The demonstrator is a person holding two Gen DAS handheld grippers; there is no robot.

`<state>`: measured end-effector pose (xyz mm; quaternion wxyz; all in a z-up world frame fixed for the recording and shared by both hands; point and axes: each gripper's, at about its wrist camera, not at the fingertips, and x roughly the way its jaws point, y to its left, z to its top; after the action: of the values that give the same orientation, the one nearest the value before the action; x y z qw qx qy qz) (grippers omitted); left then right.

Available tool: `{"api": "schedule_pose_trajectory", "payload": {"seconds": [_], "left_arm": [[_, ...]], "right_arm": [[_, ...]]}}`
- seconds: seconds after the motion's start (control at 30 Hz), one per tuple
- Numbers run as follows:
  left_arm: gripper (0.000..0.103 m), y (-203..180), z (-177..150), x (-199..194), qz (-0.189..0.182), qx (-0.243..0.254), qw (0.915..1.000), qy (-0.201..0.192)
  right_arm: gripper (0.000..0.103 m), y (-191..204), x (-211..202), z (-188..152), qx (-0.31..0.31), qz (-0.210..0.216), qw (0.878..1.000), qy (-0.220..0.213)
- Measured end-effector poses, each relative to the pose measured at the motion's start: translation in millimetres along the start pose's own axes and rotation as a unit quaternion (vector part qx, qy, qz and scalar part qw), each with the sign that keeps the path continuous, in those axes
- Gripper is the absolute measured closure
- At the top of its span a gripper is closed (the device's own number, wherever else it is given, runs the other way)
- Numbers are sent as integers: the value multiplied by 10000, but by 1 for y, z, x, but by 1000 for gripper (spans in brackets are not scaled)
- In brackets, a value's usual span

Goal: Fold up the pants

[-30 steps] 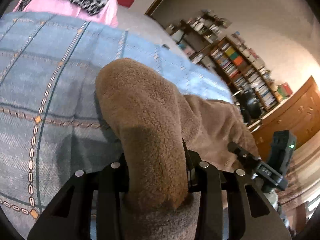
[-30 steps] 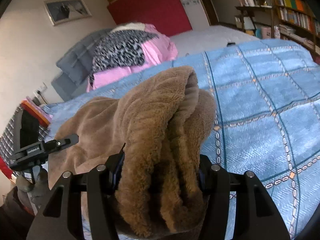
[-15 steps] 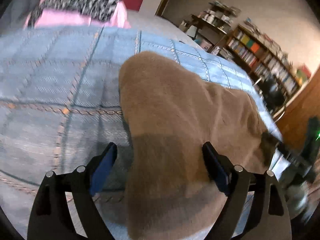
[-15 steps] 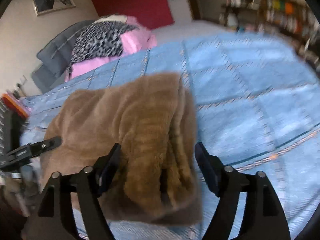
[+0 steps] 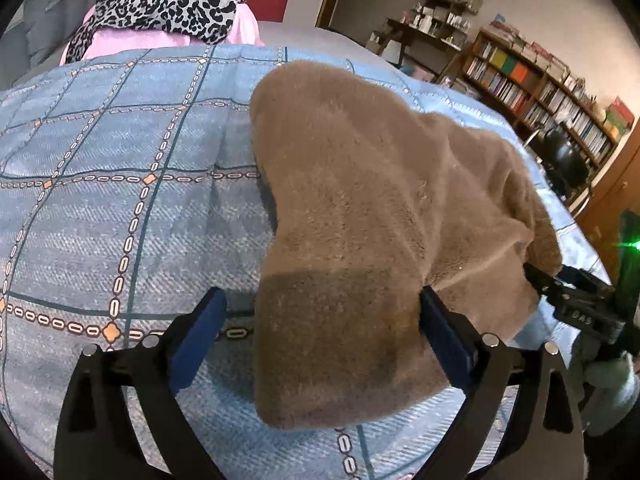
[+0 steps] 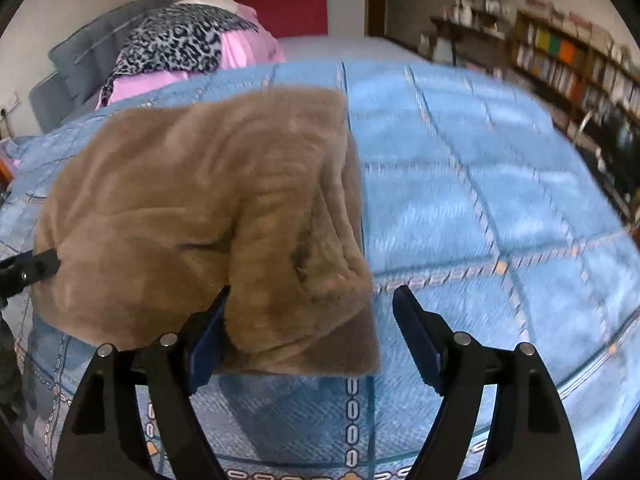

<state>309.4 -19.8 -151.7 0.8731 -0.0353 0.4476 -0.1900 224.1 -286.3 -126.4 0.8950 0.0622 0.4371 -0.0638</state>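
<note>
The brown fleece pants (image 5: 372,216) lie folded in a thick bundle on the blue checked bedspread (image 5: 100,184). My left gripper (image 5: 324,320) is open, its jaws wide on either side of the near end of the bundle, not pinching it. In the right wrist view the pants (image 6: 208,208) lie left of centre. My right gripper (image 6: 308,324) is open, with the bundle's near corner between its jaws. Each gripper shows at the edge of the other's view: the right one in the left wrist view (image 5: 576,300), the left one in the right wrist view (image 6: 24,272).
A pink and leopard-print pile (image 5: 160,4) and grey pillows (image 6: 88,60) lie at the head of the bed. Bookshelves (image 5: 540,84) and a dark chair (image 5: 564,160) stand past the bed's right side. Bare bedspread (image 6: 500,184) spreads right of the pants.
Both grippers were shut on the lifted pants a second ago. They have opened and let go, and the pants now lie on the bedspread.
</note>
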Motion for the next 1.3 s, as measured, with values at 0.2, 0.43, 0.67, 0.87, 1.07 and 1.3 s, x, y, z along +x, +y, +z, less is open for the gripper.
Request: {"api": "schedule_pose_trajectory", "payload": {"seconds": [0.2, 0.43, 0.67, 0.87, 1.07, 1.3], "left_arm": [[4, -12, -1, -8, 363, 139, 9992, -23], [4, -31, -5, -43, 752, 358, 9961, -275], [3, -57, -4, -82, 834, 537, 9934, -580], [3, -83, -7, -116, 970, 758, 9886, -865], [3, -97, -13, -142, 1112, 927, 9848, -962], [3, -112, -16, -170, 1237, 972, 9811, -1124]], "right_arm": [[21, 1, -1, -5, 62, -74, 10000, 24], [19, 10, -44, -5, 199, 18, 9992, -356], [14, 23, -90, -10, 162, 111, 9971, -729], [11, 29, -127, -14, 200, 196, 9942, -1043], [10, 37, -157, -21, 61, 208, 9917, -1268], [9, 40, -182, -27, 51, 259, 9894, -1426]]}}
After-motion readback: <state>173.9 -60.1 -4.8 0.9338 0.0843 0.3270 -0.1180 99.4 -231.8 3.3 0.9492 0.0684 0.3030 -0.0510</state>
